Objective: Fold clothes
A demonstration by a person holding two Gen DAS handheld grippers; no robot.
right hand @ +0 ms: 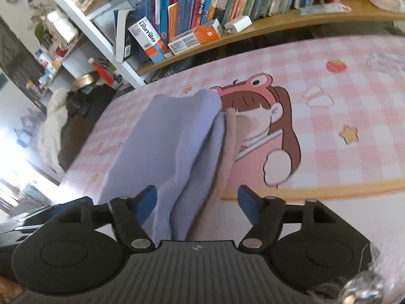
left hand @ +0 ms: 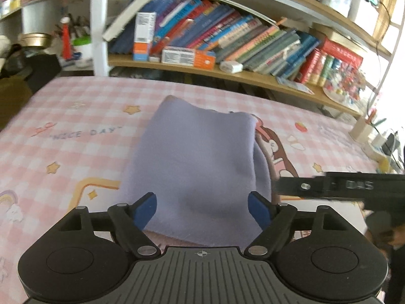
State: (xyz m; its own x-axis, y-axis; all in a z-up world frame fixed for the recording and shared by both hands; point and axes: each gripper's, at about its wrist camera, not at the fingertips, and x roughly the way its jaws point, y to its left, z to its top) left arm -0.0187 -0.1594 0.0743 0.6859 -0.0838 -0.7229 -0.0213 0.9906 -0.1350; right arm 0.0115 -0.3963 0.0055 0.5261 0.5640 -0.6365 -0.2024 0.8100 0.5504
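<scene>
A folded lavender garment (left hand: 195,157) lies on the pink checked cloth (left hand: 76,136) covering the table. My left gripper (left hand: 202,209) is open, its blue pads on either side of the garment's near edge, holding nothing. In the right wrist view the garment (right hand: 174,136) shows stacked layers with a pinkish inner layer (right hand: 227,149) along its right edge. My right gripper (right hand: 197,204) is open over the garment's near right end, holding nothing. The right gripper's black body (left hand: 349,185) enters the left wrist view at the right.
A wooden bookshelf (left hand: 227,73) packed with books runs behind the table. Boxes (right hand: 195,36) and a white charger (right hand: 238,24) sit on its low shelf. A pen holder (left hand: 364,129) and clutter stand at the far right. Dark bags (right hand: 78,106) lie beyond the table's left end.
</scene>
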